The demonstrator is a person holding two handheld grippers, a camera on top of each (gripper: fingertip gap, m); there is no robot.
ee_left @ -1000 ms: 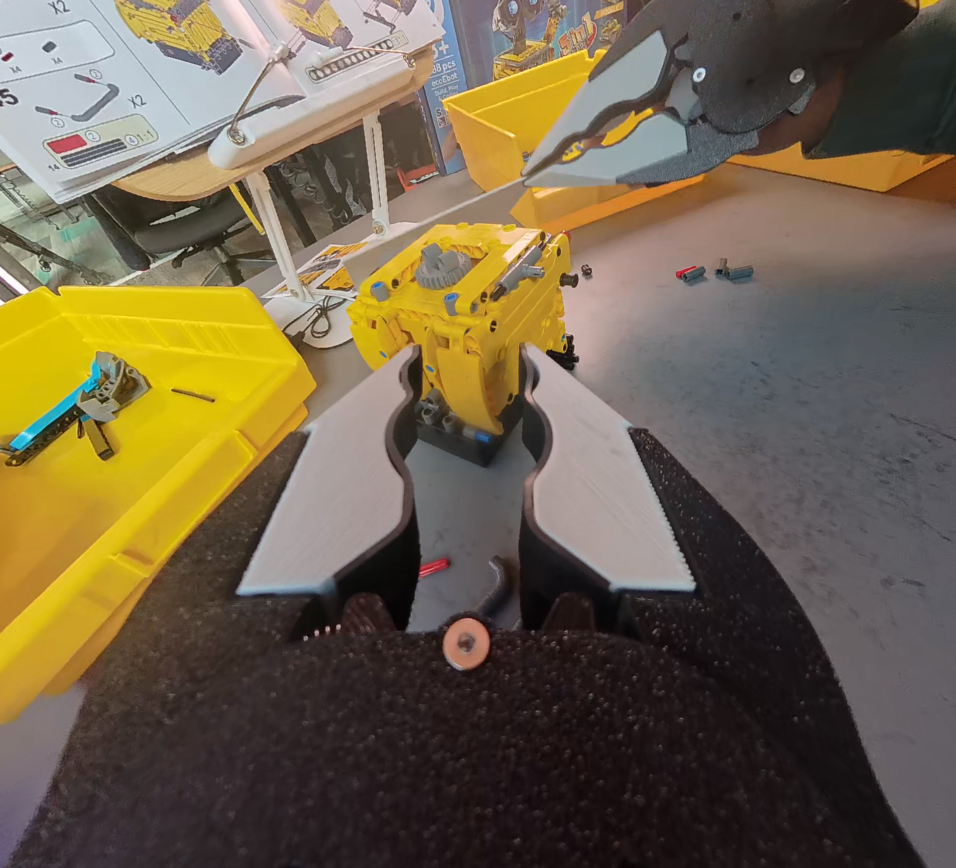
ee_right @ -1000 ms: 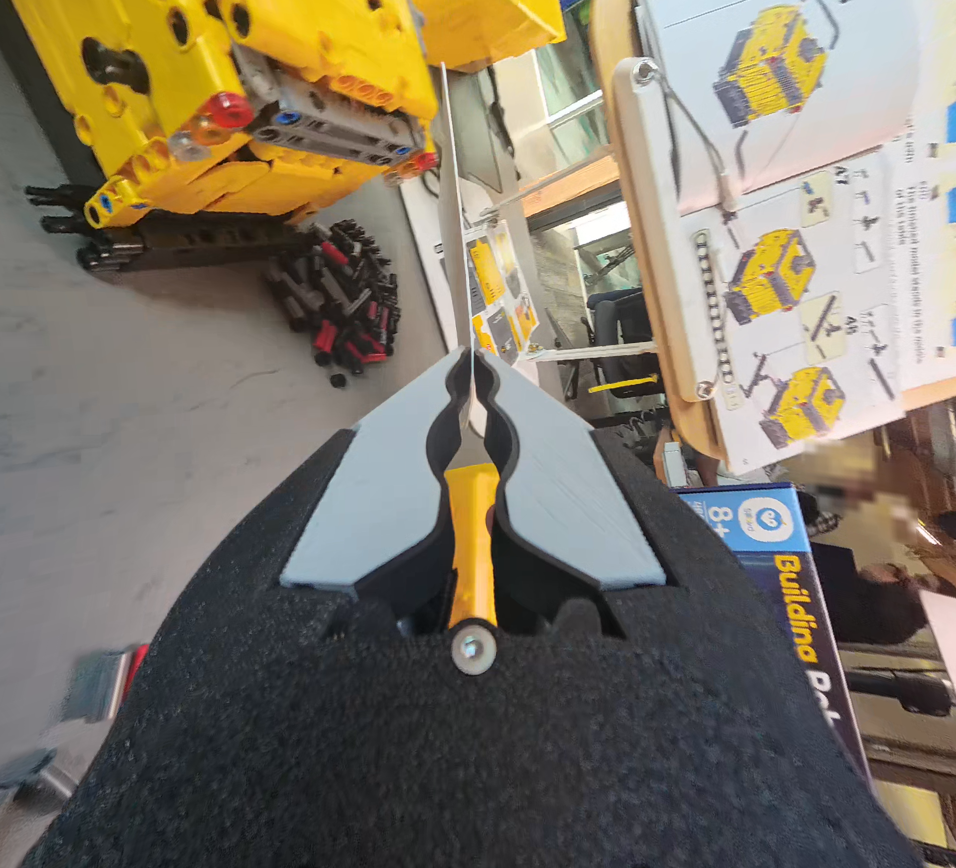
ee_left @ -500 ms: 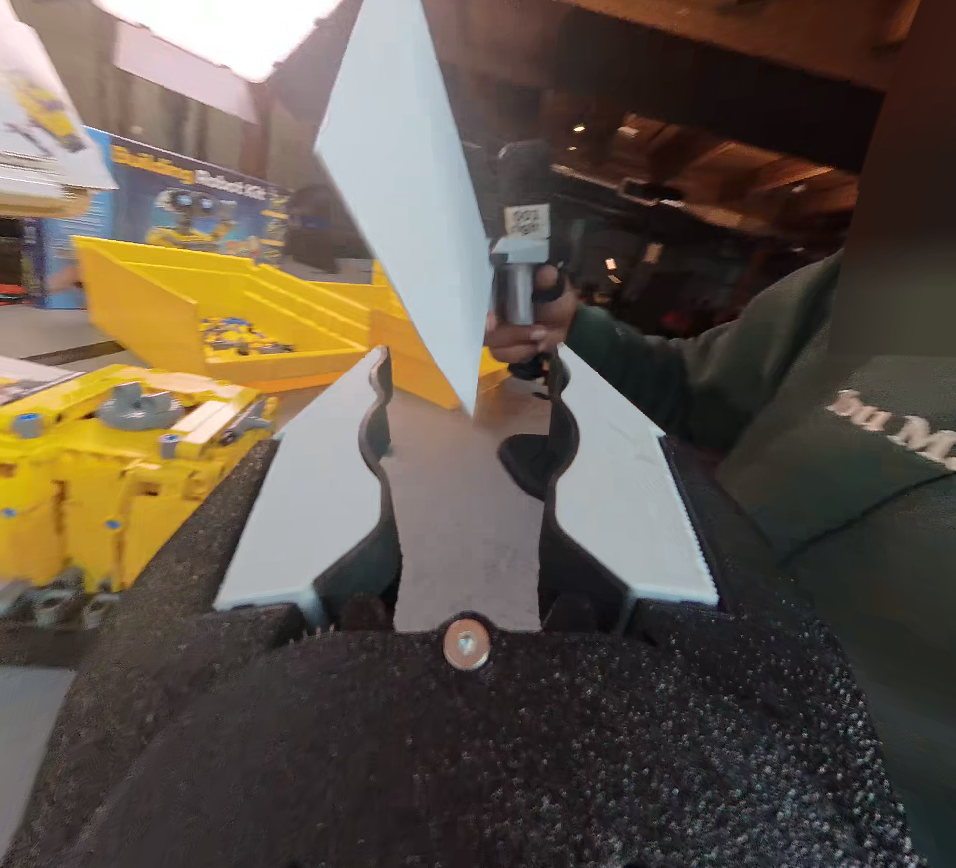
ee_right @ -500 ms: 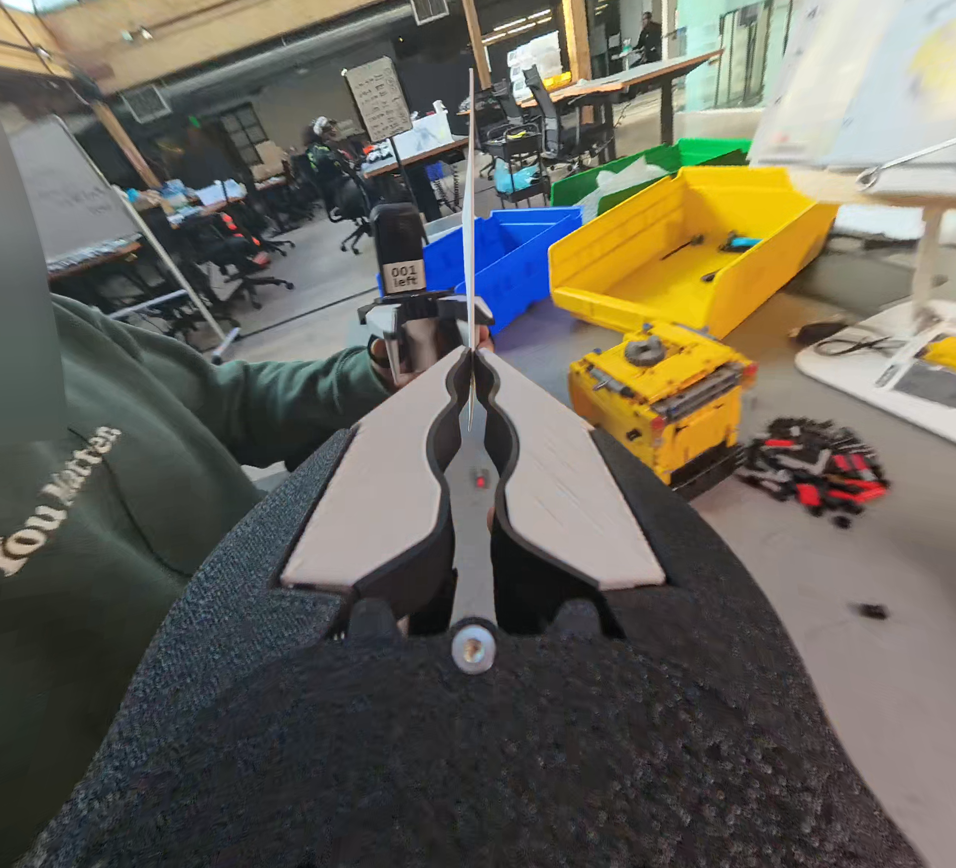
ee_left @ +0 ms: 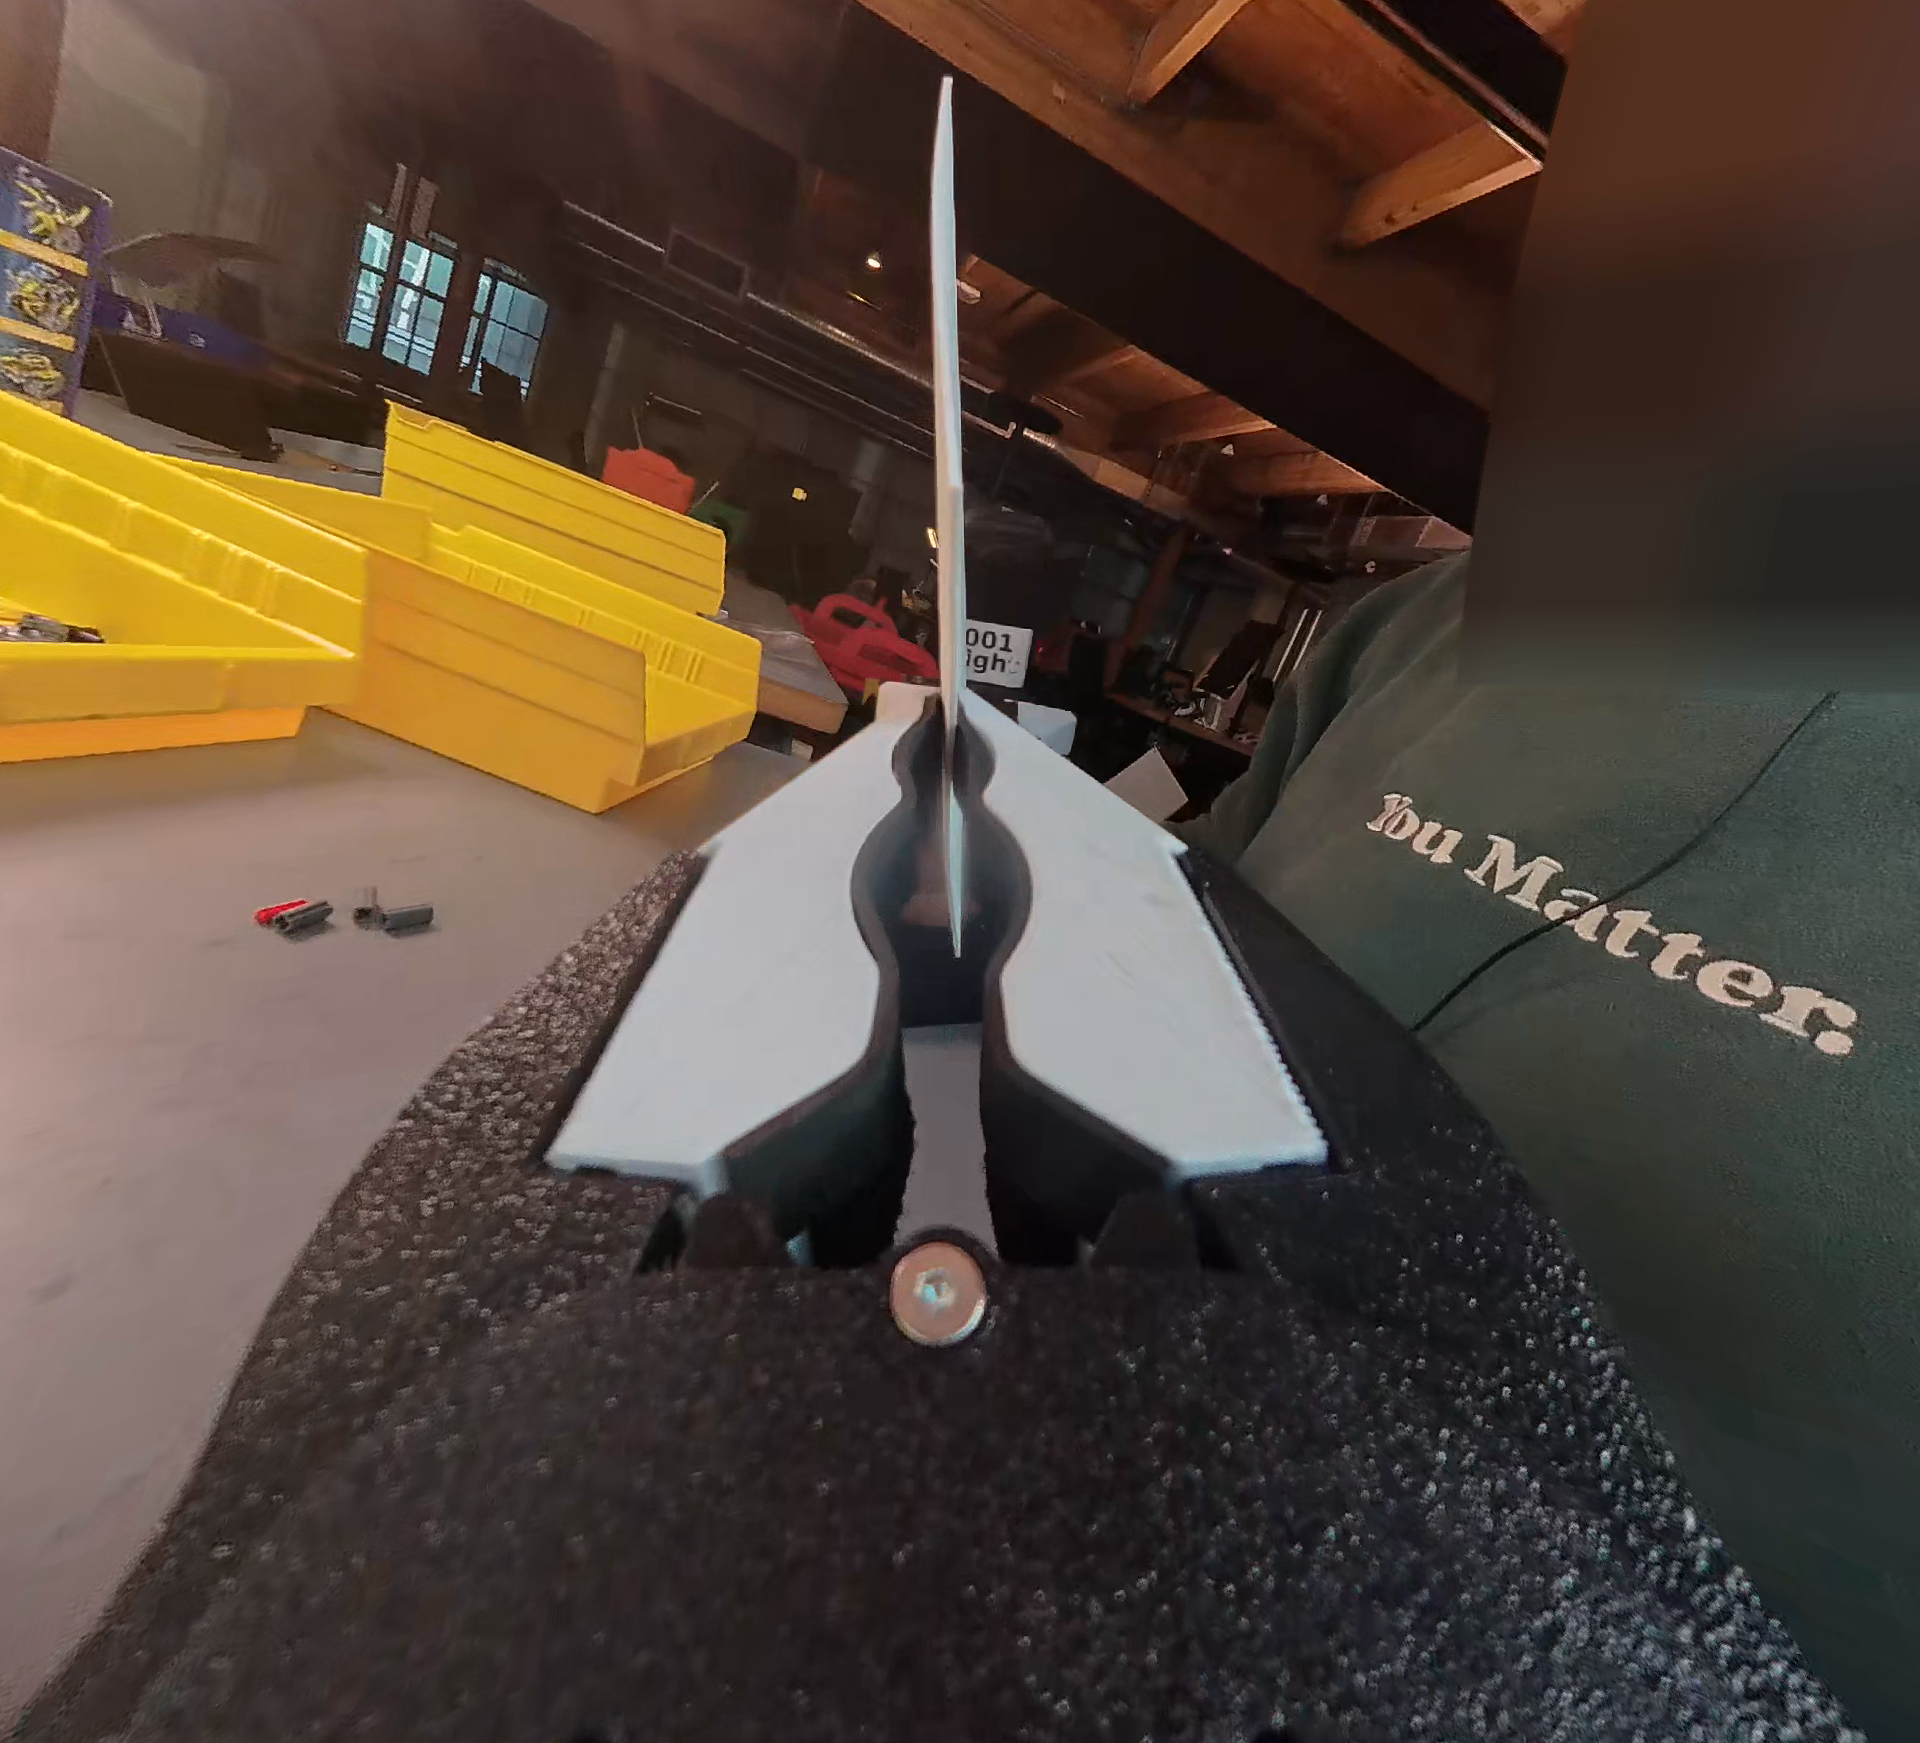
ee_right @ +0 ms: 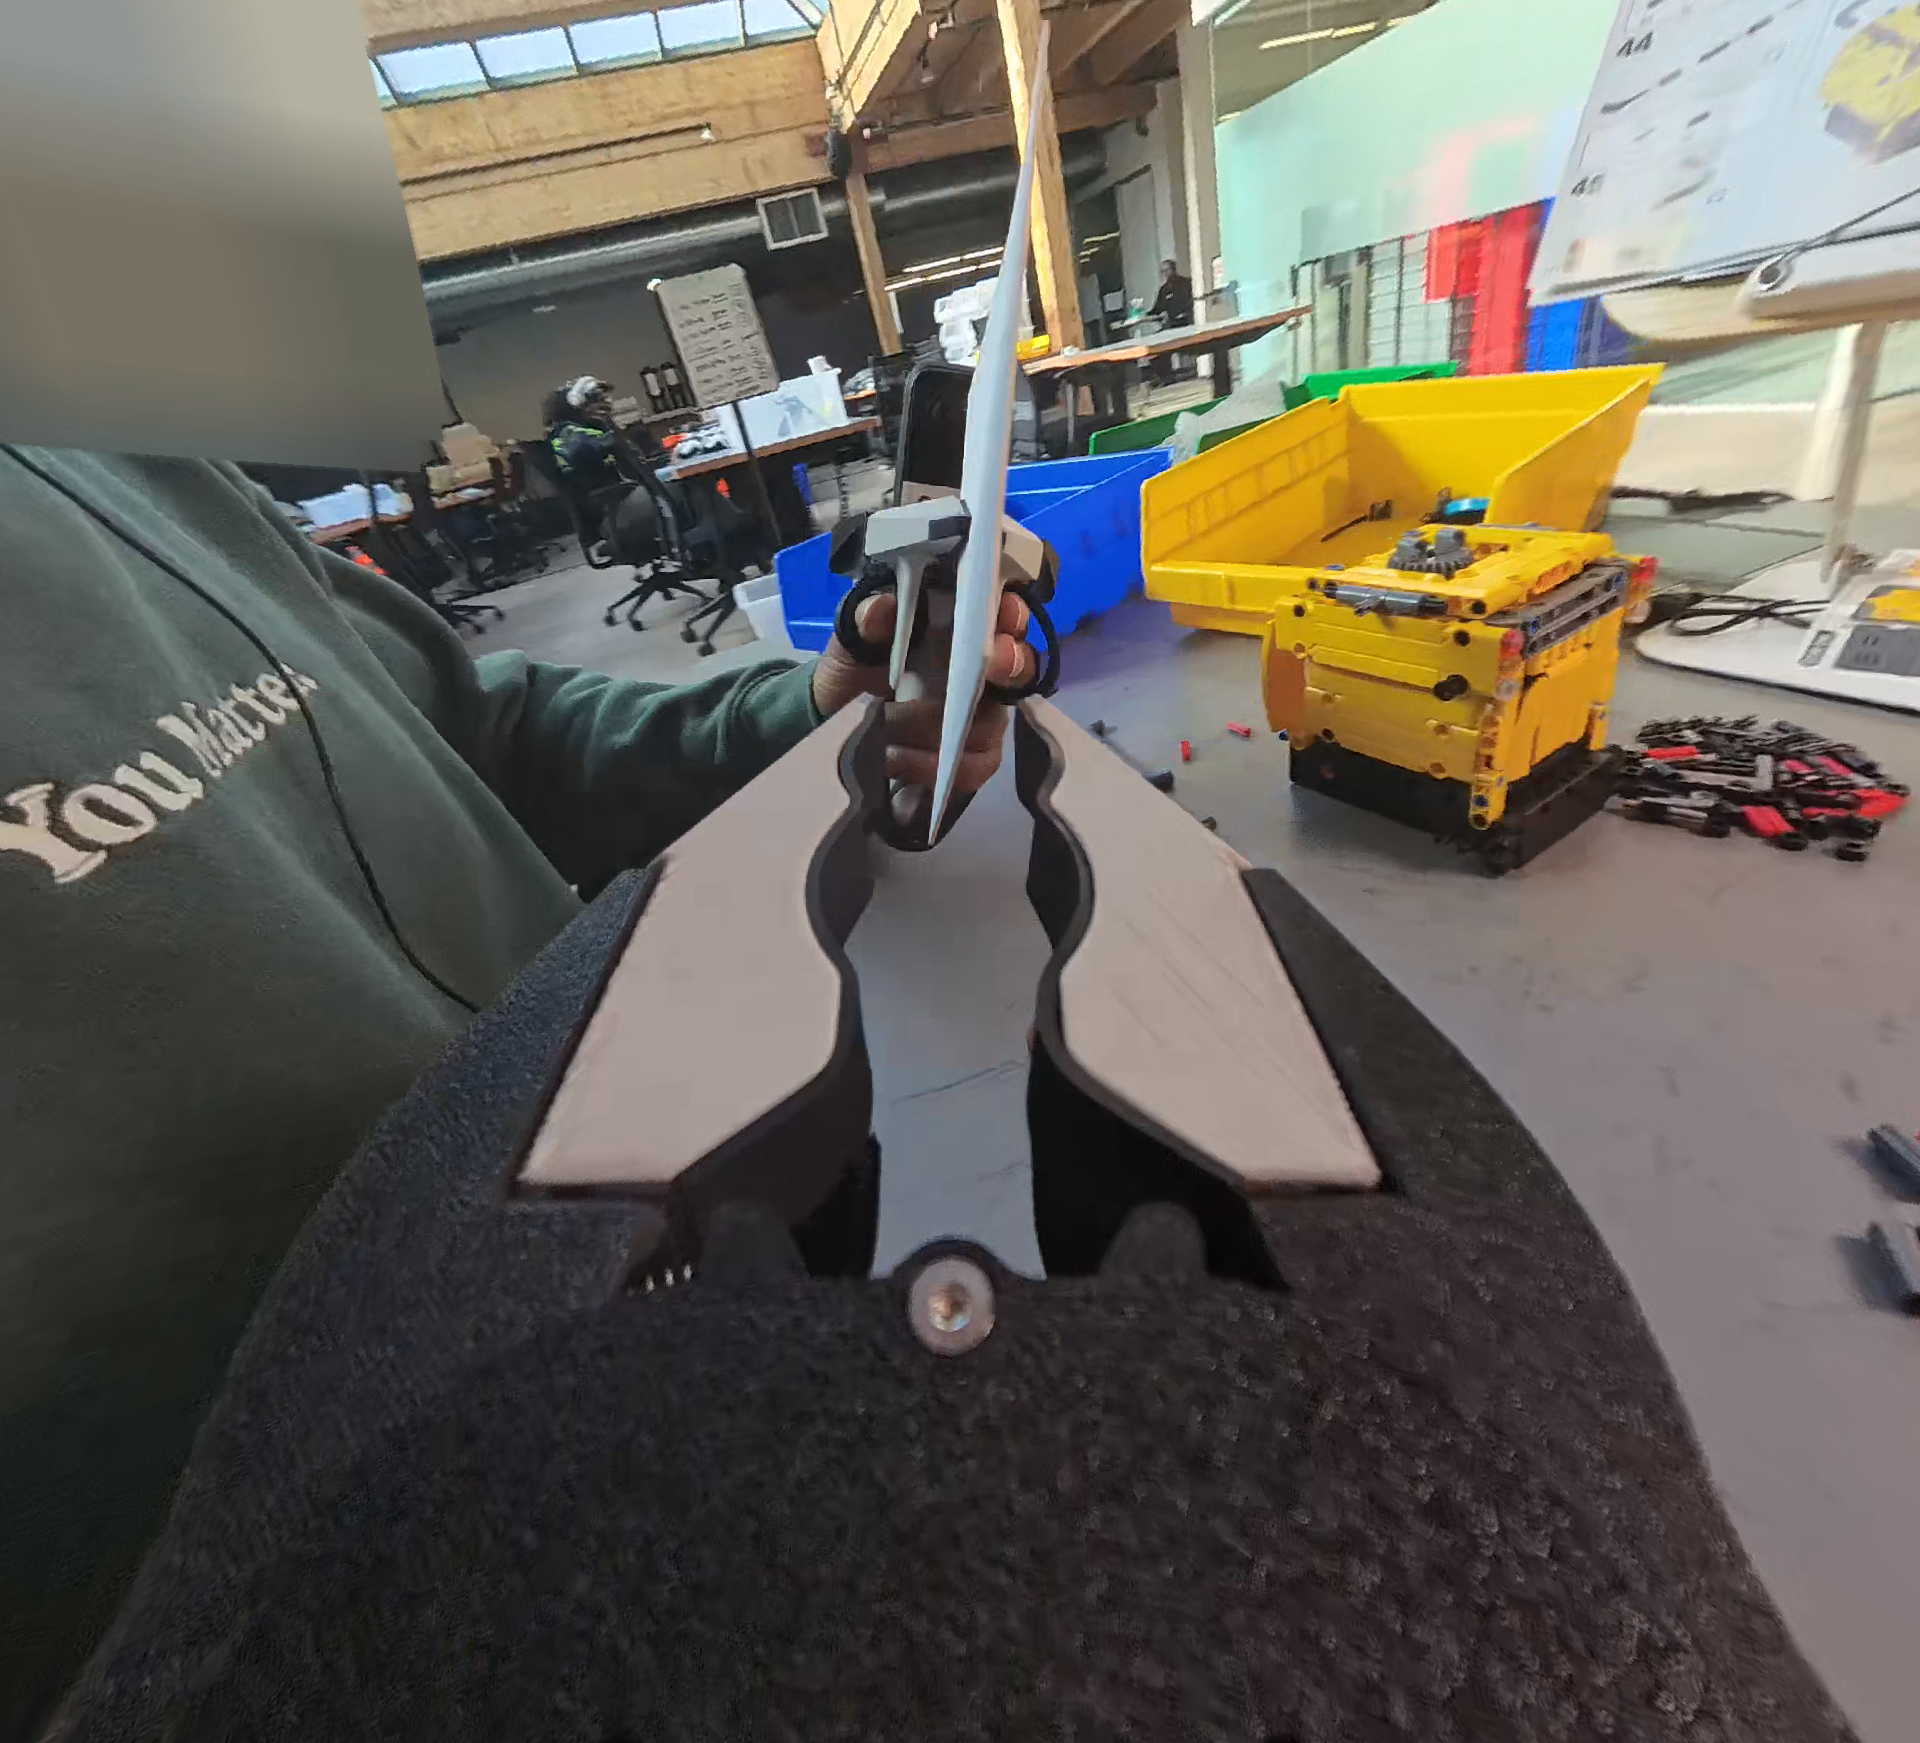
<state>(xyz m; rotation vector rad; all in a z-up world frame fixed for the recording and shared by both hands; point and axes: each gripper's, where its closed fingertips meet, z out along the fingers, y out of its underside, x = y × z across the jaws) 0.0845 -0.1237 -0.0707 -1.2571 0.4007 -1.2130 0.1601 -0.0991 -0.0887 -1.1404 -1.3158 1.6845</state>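
Left gripper [ee_left: 943, 717] pinched tight on a thin white card [ee_left: 943, 405], card standing upright, seen edge-on. Right gripper [ee_right: 940, 737] spread apart, gripping nothing; the card [ee_right: 987, 488] stands just past its tips, touching or not is hard to tell. A hand [ee_right: 925, 685] in a green sleeve [ee_right: 623, 717] is behind the card. Farther right on the grey table [ee_right: 1455, 1018]: yellow brick model [ee_right: 1444, 675], pile of small black and red pins [ee_right: 1756, 789], yellow bin [ee_right: 1382, 467], blue bin [ee_right: 1081, 519].
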